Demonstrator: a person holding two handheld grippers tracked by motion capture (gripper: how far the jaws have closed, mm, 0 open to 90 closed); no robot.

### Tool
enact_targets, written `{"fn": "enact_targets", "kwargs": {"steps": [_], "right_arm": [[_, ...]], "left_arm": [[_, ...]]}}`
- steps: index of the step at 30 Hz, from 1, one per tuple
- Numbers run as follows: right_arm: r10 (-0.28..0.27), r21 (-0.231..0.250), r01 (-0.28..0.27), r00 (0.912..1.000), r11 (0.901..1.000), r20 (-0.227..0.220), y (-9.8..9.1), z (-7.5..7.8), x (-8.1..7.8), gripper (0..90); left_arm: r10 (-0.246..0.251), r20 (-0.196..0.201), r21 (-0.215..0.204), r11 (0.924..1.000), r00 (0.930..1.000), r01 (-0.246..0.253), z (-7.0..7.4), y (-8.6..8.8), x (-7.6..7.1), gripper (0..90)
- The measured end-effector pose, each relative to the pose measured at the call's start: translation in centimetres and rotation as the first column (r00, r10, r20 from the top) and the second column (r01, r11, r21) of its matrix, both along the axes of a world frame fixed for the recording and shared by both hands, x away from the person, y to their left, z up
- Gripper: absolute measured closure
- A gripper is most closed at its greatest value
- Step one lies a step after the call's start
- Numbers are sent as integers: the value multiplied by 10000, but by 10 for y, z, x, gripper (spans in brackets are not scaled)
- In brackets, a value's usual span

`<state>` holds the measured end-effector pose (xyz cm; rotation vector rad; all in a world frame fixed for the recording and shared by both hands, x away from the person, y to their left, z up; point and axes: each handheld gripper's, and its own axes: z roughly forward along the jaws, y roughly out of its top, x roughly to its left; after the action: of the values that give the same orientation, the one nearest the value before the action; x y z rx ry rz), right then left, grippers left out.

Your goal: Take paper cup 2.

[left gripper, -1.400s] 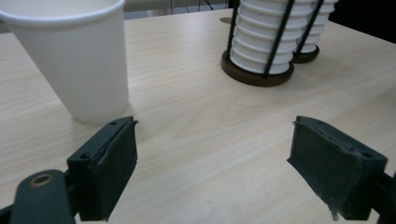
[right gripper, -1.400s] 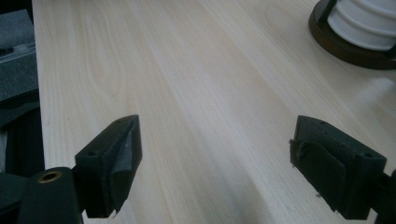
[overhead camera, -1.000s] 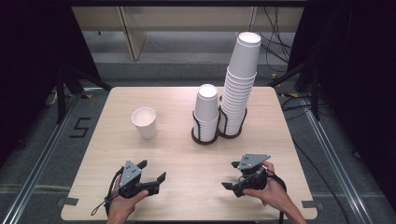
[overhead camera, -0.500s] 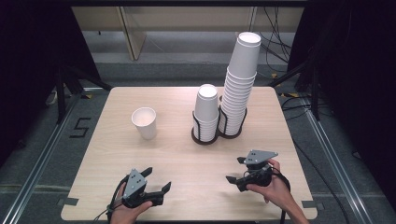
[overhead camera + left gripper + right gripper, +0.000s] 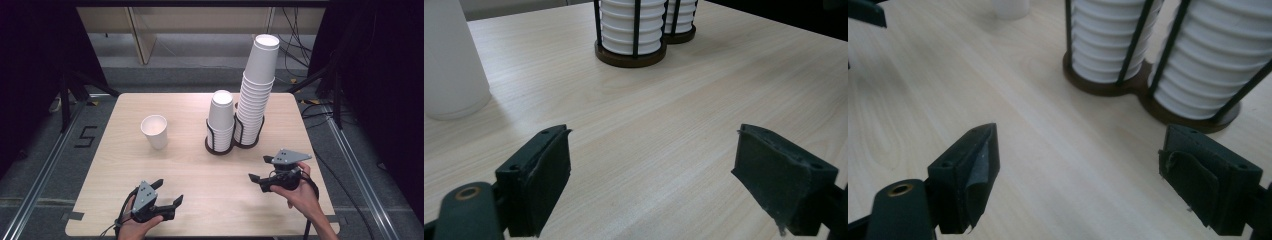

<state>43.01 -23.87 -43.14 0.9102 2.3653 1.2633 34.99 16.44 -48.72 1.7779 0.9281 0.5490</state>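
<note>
A pale wooden table (image 5: 200,170) with rounded corners and a fine straight grain is carrying everything here. Toward its far side, a dark double holder (image 5: 233,142) with round bases and thin black upright bars is keeping two stacks of white paper cups. The short stack (image 5: 221,120) is sitting in the left ring, and the tall stack (image 5: 257,90) is rising well above it from the right ring, the two touching side by side. In the gripper views the cup rims are showing as tight ribbed white bands behind the bars. A single white cup (image 5: 155,131) is standing upright and open on the bare wood, well left of the holder, smooth and slightly tapered.

The left gripper (image 5: 167,192) is hovering near the front edge of the table in the person's left hand (image 5: 134,227), its jaws spread wide apart and holding nothing; in its own view the black padded jaws are framing bare wood, with the single cup off to the left. The right gripper (image 5: 260,169) is sitting in the right hand (image 5: 300,195) just in front of the holder, a grey three-cornered plate on top. Its jaws are likewise standing wide apart, empty, pointing toward the holder's base, their dark pads looking worn at the edges.
</note>
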Motion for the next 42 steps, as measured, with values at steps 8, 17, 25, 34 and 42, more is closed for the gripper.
{"fn": "enact_targets", "kwargs": {"steps": [8, 17, 25, 34, 42], "right_arm": [[-1077, 692, 1039, 9927, 9922, 545, -14, 39, 15, 163], [-1783, 1161, 1630, 9743, 9798, 1373, -24, 88, 42, 158], [-2328, 1396, 2096, 9561, 9678, 1780, -30, 119, 66, 165], [-2724, 2177, 2319, 9453, 9481, 1796, -20, 157, 85, 161], [-2771, 2166, 2325, 9386, 9482, 2055, -4, 187, 106, 161]], "left_arm": [[-24, 13, 21, 10000, 10000, 24, -1, 1, 1, 145], [86, -36, 130, 9999, 10000, -86, -2, 3, 4, 145], [-108, -144, 81, 9999, 9998, 110, -4, 0, 5, 145], [-284, -251, 71, 9996, 9993, 285, -5, -2, 5, 145], [-247, -214, 124, 9996, 9995, 250, -3, -5, 2, 145]]}}
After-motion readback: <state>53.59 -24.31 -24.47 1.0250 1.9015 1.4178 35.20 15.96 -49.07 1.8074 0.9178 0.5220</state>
